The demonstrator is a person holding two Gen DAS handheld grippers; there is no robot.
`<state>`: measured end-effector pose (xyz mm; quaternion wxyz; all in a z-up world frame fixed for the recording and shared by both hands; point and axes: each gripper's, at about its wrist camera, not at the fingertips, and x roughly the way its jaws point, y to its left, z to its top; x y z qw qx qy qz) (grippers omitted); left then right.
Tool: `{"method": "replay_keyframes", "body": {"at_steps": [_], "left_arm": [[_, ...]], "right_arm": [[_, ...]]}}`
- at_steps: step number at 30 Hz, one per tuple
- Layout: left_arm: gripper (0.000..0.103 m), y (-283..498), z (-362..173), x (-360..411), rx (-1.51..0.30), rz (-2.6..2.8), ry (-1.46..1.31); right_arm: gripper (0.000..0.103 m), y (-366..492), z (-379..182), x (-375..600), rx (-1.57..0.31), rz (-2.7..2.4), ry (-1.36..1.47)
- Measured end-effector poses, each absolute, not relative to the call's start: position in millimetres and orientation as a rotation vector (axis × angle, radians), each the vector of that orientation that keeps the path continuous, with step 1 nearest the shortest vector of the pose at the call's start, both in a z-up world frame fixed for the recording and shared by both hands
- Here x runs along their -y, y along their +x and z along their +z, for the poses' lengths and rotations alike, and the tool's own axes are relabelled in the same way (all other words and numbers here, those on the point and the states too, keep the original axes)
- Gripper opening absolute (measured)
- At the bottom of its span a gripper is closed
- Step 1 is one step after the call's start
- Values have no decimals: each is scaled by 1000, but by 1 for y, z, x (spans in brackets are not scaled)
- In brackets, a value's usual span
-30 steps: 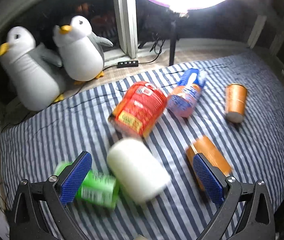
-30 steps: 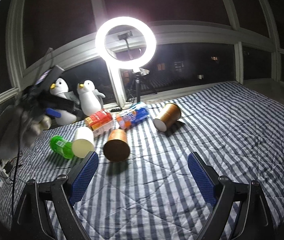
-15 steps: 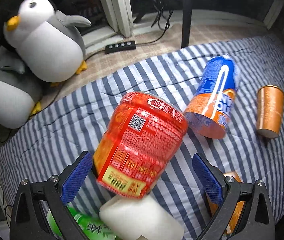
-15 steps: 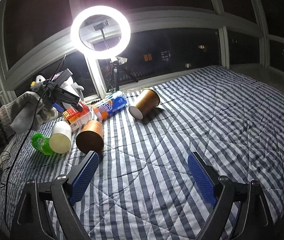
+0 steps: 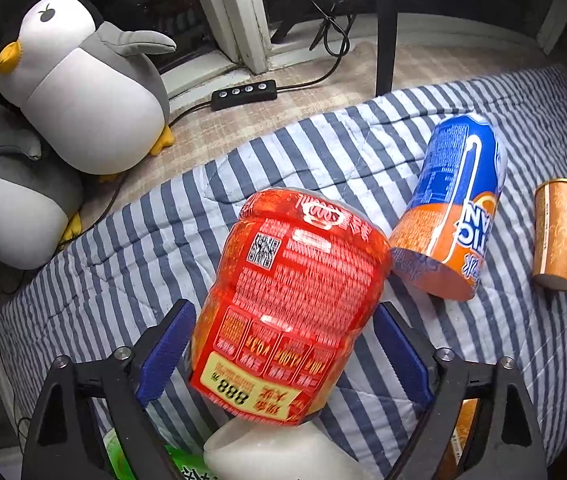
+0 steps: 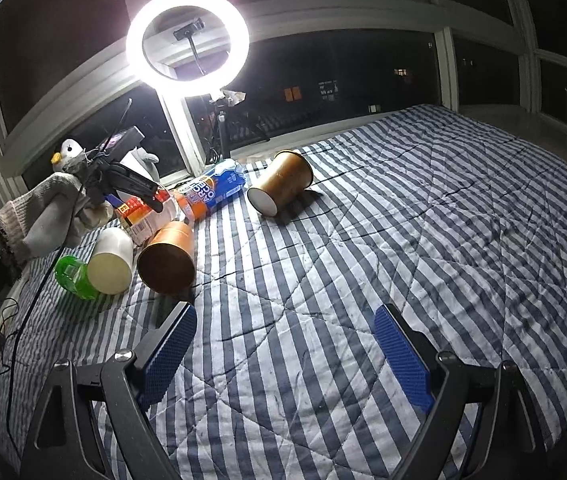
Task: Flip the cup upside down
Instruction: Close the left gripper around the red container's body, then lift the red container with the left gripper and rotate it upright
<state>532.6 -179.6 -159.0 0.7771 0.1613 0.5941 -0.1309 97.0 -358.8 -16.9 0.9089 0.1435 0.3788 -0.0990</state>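
Note:
A red noodle cup (image 5: 291, 304) lies on its side on the striped bedspread (image 5: 131, 264), wide end toward me. My left gripper (image 5: 283, 356) is open with its blue pads on either side of the cup, close to its walls but not pressing. In the right wrist view the cup (image 6: 141, 214) shows partly hidden behind the left gripper (image 6: 133, 190) and gloved hand. My right gripper (image 6: 285, 354) is open and empty above bare bedspread.
A blue-orange cup (image 5: 455, 212), a copper cup (image 5: 559, 232), a white cup (image 5: 279, 456) and a green bottle (image 6: 71, 274) lie around. Another copper cup (image 6: 167, 258) lies near the right gripper. Two penguin toys (image 5: 79, 88) and a ring light (image 6: 187, 38) stand by the window.
My left gripper has moved forward and down, from above the white cup to straddling the red cup. The right gripper has drifted a little.

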Motion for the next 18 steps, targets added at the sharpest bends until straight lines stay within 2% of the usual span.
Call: {"method": "replay_keyframes", "body": {"at_steps": [6,14,18], "left_arm": [[87,526,-149,183,-1264,-269,352],[91,537,-175,189,-1313,-248,412],[88,540,-173,187,-1289,-241,393]], "right_arm": [[88,95,-16,364,-769,-217,310],[88,92,-16,371,-765,-235,333],[88,93,-20,373,-775,-238,343]]}}
